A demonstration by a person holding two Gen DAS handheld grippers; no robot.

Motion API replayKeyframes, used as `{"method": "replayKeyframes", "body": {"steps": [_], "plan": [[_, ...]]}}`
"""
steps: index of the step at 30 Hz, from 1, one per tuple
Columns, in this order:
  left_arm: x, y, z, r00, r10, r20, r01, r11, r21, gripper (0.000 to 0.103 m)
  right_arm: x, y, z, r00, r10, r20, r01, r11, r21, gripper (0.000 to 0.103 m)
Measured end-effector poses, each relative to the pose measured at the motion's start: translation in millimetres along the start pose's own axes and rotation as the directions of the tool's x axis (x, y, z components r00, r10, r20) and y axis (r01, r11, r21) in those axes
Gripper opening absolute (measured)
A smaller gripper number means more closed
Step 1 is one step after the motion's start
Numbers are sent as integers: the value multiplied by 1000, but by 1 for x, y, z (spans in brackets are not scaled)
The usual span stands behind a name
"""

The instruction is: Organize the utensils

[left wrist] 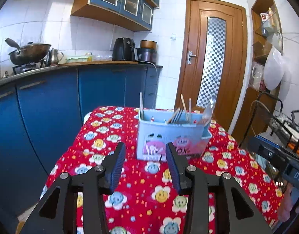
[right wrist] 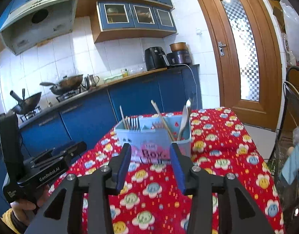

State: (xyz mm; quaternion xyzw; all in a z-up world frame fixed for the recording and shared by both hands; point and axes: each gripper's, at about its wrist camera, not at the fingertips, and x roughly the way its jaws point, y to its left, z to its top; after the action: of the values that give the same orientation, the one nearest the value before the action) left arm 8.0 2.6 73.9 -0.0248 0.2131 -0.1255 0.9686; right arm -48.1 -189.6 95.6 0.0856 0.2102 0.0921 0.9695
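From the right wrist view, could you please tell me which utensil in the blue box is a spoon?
The pale spoon in the blue box's rightmost compartment: it alone has a broad bowl. The others are thin sticks or forks.

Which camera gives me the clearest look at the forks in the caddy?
The right wrist view. There the forks stand in the left compartment of the blue utensil box, tines up and separate. In the left wrist view the forks lean among wooden sticks in the middle, partly overlapped and blurrier.

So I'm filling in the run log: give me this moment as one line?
phase: utensils in box | left claw: open, empty | right claw: open, empty | utensil box: upright on tablecloth
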Motion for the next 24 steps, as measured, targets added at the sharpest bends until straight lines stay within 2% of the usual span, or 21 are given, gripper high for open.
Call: {"method": "replayKeyframes", "body": {"steps": [3,5,10,20,24], "plan": [[1,-2,-14,1000,2,-12,-2,1000,6,49,0,0,-16,999,-28,-19,28,1000,-5,52],[5,-2,-23,999,26,-21,-26,1000,11,57,1,-2,-23,998,-53,-24,53,999,-5,58],[17,-4,-37,997,60,-45,-59,998,28,63,12,-12,-39,990,-131,-47,130,991,-17,64],[30,-5,-49,993,104,-48,-103,994,25,67,17,-22,-54,982,-188,-15,188,982,-1,89],[27,-7,-49,993,118,-27,-117,993,34,67,20,-22,-57,978,-206,-14,206,978,-9,90]]}}
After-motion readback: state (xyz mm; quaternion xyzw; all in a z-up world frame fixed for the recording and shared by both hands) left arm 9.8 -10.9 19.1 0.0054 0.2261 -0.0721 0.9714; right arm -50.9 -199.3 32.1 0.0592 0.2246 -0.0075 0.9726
